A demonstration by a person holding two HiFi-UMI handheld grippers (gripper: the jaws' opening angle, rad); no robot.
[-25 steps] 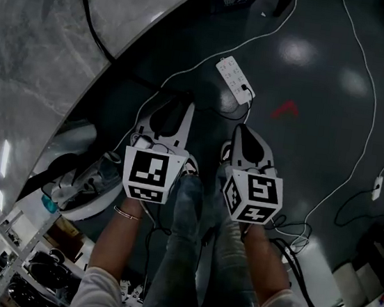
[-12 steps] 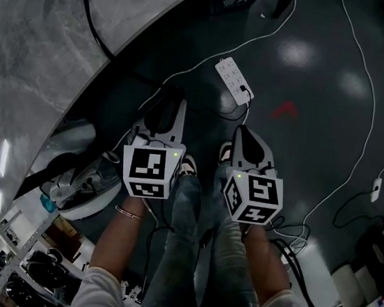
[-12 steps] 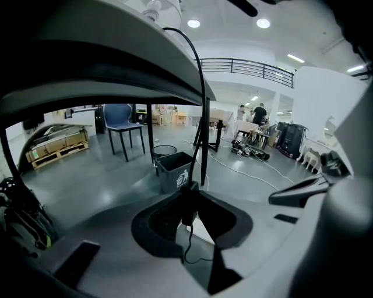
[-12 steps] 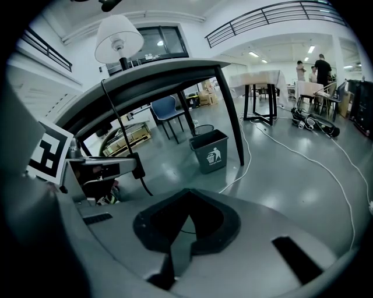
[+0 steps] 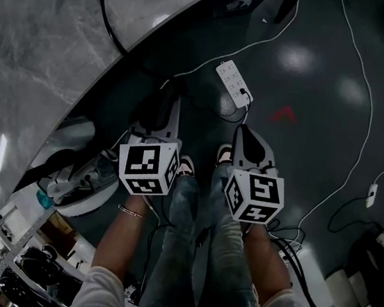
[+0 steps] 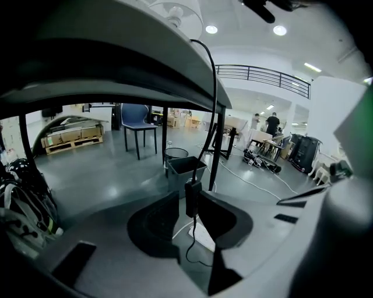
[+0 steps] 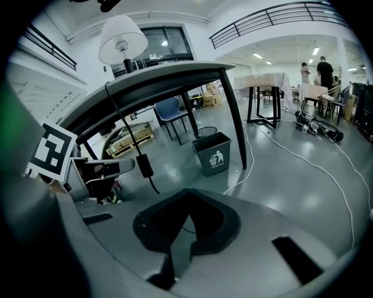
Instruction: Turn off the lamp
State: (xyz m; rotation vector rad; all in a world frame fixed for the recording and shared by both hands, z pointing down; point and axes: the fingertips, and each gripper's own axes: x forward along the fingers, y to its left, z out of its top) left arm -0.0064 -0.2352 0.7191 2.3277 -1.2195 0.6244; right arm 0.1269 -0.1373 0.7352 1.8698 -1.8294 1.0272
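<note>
Left gripper view: left gripper open, straddling black inline cord switch, seemingly unpressed. Right gripper closed, empty. White-shaded lamp switch-off still ahead.

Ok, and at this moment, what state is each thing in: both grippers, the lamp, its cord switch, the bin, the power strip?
left gripper: open, jaws either side of the cord switch, not clamped on it
right gripper: shut, empty
cord switch: hanging on its cord; on or off cannot be told
lamp: upright on the table; lit or not cannot be told
bin: upright, no lid
power strip: one plug in it
</note>
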